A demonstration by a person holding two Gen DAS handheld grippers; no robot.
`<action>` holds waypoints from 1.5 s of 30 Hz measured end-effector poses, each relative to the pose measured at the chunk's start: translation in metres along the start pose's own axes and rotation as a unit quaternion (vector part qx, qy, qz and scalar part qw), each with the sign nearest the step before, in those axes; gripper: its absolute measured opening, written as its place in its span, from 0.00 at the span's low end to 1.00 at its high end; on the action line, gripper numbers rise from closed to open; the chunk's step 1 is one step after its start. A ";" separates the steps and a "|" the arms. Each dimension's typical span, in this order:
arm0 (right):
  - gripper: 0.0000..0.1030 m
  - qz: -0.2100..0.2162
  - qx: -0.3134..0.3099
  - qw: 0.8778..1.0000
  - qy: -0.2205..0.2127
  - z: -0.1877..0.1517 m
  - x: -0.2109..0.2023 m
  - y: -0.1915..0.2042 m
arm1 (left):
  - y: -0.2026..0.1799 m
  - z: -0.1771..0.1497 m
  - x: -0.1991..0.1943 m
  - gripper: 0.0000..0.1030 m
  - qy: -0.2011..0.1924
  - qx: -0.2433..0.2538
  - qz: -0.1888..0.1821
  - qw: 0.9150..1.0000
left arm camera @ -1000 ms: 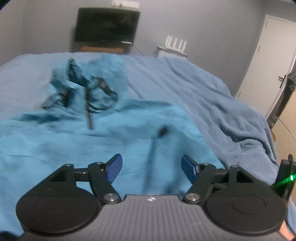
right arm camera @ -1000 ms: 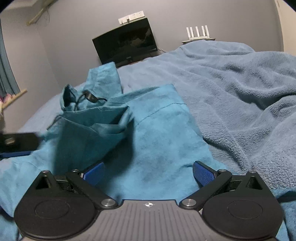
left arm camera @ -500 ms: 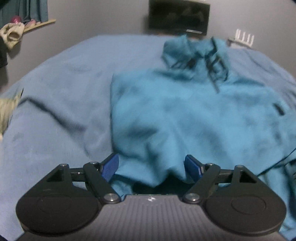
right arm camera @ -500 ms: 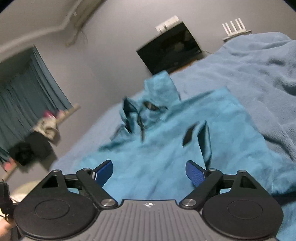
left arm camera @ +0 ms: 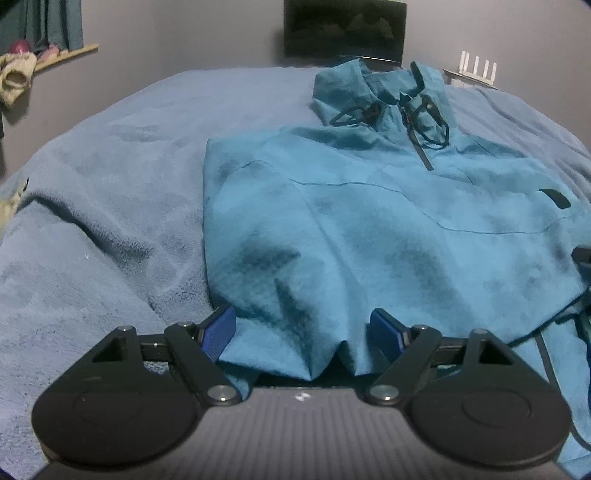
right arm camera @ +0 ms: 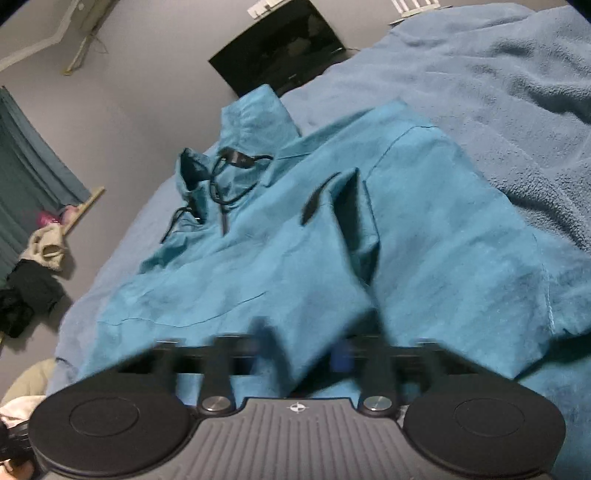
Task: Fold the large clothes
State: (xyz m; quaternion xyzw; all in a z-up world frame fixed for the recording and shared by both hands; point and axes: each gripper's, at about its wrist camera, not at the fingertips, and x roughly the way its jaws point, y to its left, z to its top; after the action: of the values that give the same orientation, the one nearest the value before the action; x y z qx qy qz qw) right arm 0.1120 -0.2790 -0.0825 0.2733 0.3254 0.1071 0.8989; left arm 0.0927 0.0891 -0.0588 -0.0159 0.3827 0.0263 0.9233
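Observation:
A teal hooded jacket (left arm camera: 369, 206) with black drawcords lies spread on a blue blanket, hood toward the far wall. It also shows in the right wrist view (right arm camera: 332, 240). My left gripper (left arm camera: 303, 332) is open, its blue pads either side of the jacket's bunched near hem. My right gripper (right arm camera: 301, 350) is at the jacket's near edge. Its fingers are blurred and closer together around a fold of cloth. I cannot tell whether they grip it.
The blue blanket (left arm camera: 110, 221) covers the bed on all sides of the jacket (right arm camera: 517, 92). A dark screen (left arm camera: 345, 31) and a white router (left arm camera: 476, 68) stand at the far wall. Clothes hang by a curtain at left (right arm camera: 40, 243).
My left gripper swung to the jacket's left hem, which now lies between its pads. My right gripper's fingers have moved inward from wide open onto a fold of the jacket.

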 end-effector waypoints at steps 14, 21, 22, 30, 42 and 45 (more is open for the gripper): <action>0.12 -0.120 -0.057 0.989 -0.071 0.025 0.007 -0.011 | -0.005 0.001 0.011 0.84 0.014 0.009 -0.014 1.000; 0.59 -0.187 -0.132 0.967 -0.108 0.013 0.006 0.002 | -0.007 -0.003 0.018 0.86 0.023 0.018 -0.001 1.000; 0.59 -0.203 -0.141 0.964 -0.101 0.012 0.009 0.003 | -0.008 -0.003 0.020 0.87 0.025 0.019 0.000 1.000; 0.61 -0.223 -0.150 0.960 -0.081 0.008 0.025 -0.004 | -0.011 -0.006 0.023 0.88 0.028 0.034 0.010 0.999; 0.80 -0.214 -0.131 0.961 -0.114 0.008 0.007 -0.006 | -0.015 0.000 0.005 0.89 -0.002 0.046 0.023 0.999; 0.82 -0.181 -0.119 0.965 -0.149 0.010 -0.007 0.000 | -0.020 0.019 -0.008 0.92 -0.033 0.050 -0.008 0.998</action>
State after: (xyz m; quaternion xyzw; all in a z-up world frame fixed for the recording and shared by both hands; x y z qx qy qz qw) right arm 0.1131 -0.2860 -0.0725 0.1136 0.2169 -0.0611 0.9676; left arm 0.1014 0.0700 -0.0392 0.0279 0.3530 -0.0002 0.9352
